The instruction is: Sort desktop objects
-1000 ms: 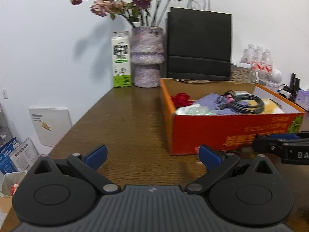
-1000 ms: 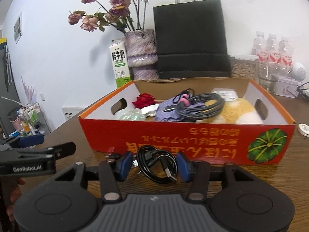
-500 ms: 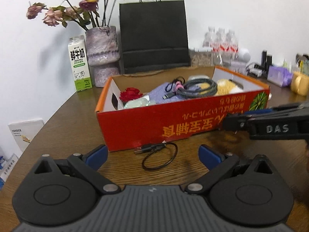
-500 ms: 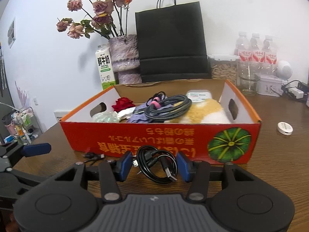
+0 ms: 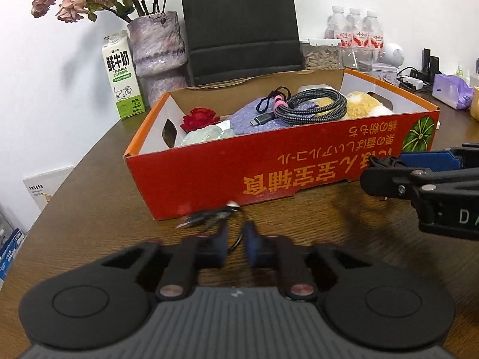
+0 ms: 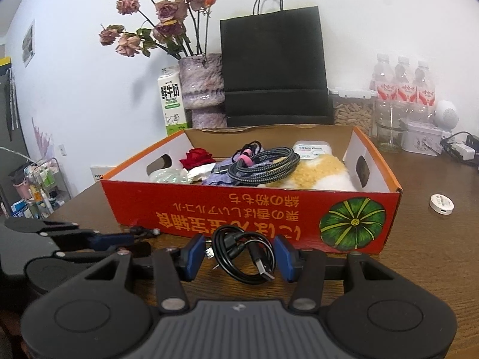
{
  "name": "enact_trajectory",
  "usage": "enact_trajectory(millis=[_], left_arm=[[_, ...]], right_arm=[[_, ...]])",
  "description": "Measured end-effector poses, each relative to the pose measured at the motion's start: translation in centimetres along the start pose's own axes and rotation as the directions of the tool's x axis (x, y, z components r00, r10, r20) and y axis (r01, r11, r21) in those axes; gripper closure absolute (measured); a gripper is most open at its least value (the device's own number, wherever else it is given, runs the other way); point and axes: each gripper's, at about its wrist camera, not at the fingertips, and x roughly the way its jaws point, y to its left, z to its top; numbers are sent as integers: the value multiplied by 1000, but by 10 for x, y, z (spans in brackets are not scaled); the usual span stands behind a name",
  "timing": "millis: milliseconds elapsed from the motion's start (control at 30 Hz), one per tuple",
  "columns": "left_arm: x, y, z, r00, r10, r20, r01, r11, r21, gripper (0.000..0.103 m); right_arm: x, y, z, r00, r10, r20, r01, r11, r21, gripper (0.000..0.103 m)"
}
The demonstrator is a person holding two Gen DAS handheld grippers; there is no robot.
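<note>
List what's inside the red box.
Red cardboard box: red rose, braided cable coil, purple cloth, yellow-white plush, white case, clear wrap. Anything beneath them is hidden.

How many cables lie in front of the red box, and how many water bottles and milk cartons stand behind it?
Cables in front of the box: 2 (black coil, thin cable)
Water bottles: 3
Milk cartons: 1
Total: 6
</note>
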Motion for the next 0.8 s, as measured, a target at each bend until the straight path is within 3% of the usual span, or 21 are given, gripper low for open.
enact_trajectory(millis=[433,800], left_arm=[[-41,9,-5,992,-17,125,23,999,-40,100],[-78,24,37,952,-28,305,50,997,-62,100]], right_arm=[[-15,9,0,998,29,53,-28,999,-29,54],[-29,16,30,990,39,139,-32,998,-51,54]])
